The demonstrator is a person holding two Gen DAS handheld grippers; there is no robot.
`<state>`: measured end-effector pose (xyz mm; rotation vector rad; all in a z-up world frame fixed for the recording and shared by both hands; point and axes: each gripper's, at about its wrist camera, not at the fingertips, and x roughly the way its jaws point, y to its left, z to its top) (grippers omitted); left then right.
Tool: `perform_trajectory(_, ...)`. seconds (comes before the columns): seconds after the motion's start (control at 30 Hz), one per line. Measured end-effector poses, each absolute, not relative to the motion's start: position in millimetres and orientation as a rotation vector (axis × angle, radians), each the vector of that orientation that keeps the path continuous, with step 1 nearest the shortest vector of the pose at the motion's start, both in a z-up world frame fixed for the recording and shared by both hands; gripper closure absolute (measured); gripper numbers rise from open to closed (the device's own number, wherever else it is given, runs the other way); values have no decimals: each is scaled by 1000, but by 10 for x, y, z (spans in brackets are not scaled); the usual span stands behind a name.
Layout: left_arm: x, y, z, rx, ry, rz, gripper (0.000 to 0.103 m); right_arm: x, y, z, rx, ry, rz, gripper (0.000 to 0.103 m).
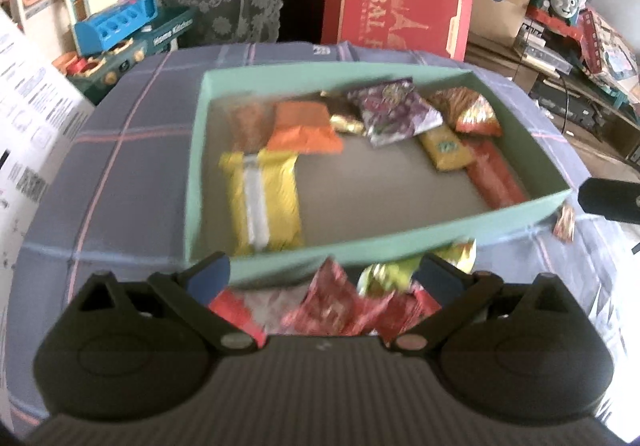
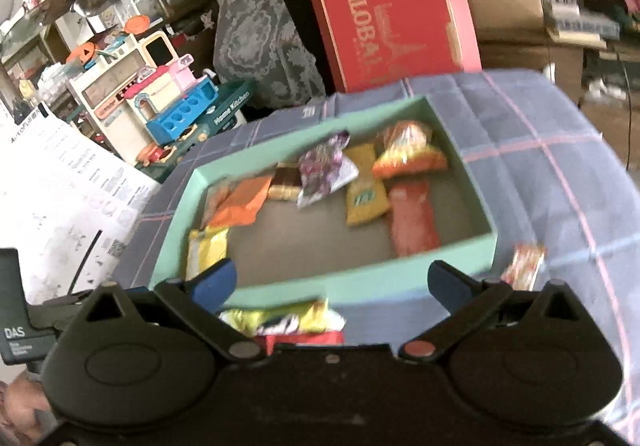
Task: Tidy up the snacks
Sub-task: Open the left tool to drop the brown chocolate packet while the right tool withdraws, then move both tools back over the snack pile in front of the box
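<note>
Yellow packet [image 1: 262, 202] lengthwise along green box [image 1: 320, 258] left wall

One green box [image 1: 400, 242] — about eight snack packets [image 1: 304, 128] inside.

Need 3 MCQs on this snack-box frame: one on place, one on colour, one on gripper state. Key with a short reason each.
1. Where does the yellow packet lie?
A. inside the box, near its left wall
B. on the cloth outside the box
C. on the red carton

2. What colour are the walls of the box holding the snacks?
A. red
B. mint green
C. black

3. How does the left gripper stand?
A. shut on a packet
B. out of view
C. open, holding nothing

Key: 1 A, the left wrist view shows it on the box floor by the left wall. 2 B, the rim and walls are mint green in both views. 3 C, its fingers are spread wide above the loose red wrappers in front of the box.
</note>
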<state>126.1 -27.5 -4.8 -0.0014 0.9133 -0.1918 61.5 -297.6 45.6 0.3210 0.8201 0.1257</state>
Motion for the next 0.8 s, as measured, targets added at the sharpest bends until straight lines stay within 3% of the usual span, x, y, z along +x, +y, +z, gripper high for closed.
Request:
perform_trajectory(0.33,800,-107,-295,29,962,-244,0,296,-2849,88,371,926,156,0)
perform_trajectory(0.37,771,-120,-322,35,967,-260,0,270,-2845,62,372,933,160,2)
perform_trajectory(0.57,724,-268,-454,52,989,-339,0,242,-2764,-90,346,983,179,34)
perform_trajectory(0.73,724,-364,-518,98,978,-371,0,238,-2764,-238,344,1035,153,35)
perform_trajectory(0.8,715,-386,-534,102,983,-393,5,219,-2787,-291,355,1051,142,35)
